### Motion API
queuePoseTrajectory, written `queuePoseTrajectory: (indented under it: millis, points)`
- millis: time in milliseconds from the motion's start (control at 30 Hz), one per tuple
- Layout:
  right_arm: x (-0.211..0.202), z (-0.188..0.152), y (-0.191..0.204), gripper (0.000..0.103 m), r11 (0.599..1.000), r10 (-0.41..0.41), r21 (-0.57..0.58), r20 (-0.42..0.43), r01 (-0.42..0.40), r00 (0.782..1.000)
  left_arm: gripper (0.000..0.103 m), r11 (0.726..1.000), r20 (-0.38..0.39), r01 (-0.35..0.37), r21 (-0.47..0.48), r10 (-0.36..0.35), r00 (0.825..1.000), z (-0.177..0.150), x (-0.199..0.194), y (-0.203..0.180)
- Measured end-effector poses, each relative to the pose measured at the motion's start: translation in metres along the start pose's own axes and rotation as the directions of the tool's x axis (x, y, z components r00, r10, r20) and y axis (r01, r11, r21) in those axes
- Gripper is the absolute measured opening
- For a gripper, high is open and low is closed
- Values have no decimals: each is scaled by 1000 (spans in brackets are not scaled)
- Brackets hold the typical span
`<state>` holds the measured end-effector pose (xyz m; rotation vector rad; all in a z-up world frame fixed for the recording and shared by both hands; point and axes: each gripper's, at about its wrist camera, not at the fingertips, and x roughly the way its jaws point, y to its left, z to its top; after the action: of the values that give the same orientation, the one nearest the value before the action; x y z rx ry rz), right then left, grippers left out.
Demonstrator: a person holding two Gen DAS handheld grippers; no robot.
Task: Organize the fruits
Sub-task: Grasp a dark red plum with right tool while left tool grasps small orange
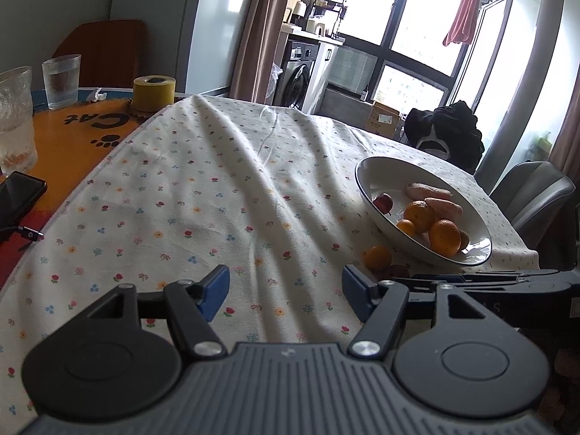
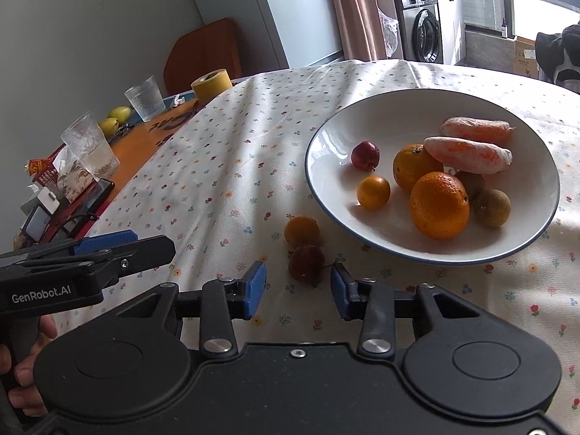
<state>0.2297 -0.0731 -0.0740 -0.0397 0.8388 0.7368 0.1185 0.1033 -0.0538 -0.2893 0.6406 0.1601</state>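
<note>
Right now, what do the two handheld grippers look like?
Both the left gripper and the right gripper are matte black, with ribbed bodies, round side discs, silver pivot screws and blue finger pads. The left one's side reads "GenRobot.AI" in white.

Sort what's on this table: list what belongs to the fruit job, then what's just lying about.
Job:
white bowl
oranges in it
small orange fruit on the cloth
dark red fruit by the right gripper

Lying about:
two glasses
yellow tape roll
phone

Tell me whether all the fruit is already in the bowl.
No: a small orange fruit and a dark red fruit lie on the tablecloth beside the bowl.
</note>
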Motion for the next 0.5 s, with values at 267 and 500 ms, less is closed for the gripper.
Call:
queuePoseTrajectory:
  millis: [267,500]
  points:
    - [5,1,-1,19,1000,1,6,-8,-1,1000,67,1000,5,1,12,-1,1000,3,2,-3]
    - [-10,-8,-12,19,999,-16,31,7,15,1000,59,998,-11,40,50,-39,999,3,13,-21]
